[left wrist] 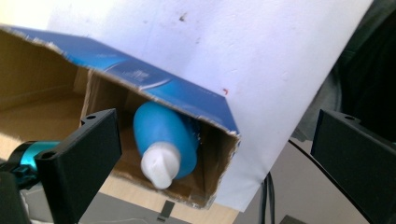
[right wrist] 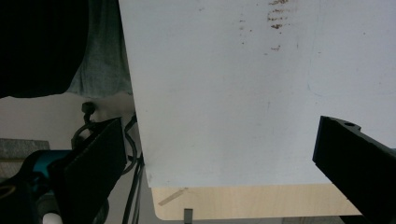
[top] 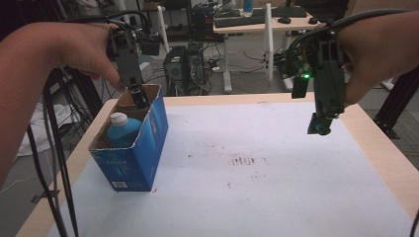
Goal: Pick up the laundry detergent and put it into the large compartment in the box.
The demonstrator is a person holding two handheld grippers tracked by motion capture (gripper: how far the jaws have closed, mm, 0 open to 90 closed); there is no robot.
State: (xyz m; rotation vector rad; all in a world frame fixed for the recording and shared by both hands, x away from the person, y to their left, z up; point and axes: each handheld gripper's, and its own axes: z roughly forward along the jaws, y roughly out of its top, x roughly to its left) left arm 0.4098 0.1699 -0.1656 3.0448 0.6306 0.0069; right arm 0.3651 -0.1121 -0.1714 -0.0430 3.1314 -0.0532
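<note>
Bottle [top: 122, 129] of blue with a white cap sat inside the blue box [top: 133, 158] on the left side of the desk [top: 276, 197]. Just past it, over the box's far end, the left hand-held gripper [top: 138, 96] was wide open and held nothing. Far right, the right hand-held gripper [top: 320, 126] hung open and empty.

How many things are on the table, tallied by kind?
Blue cardboard box, open top: 1
Blue bottle with white cap, inside the box: 1
Total: 2
</note>
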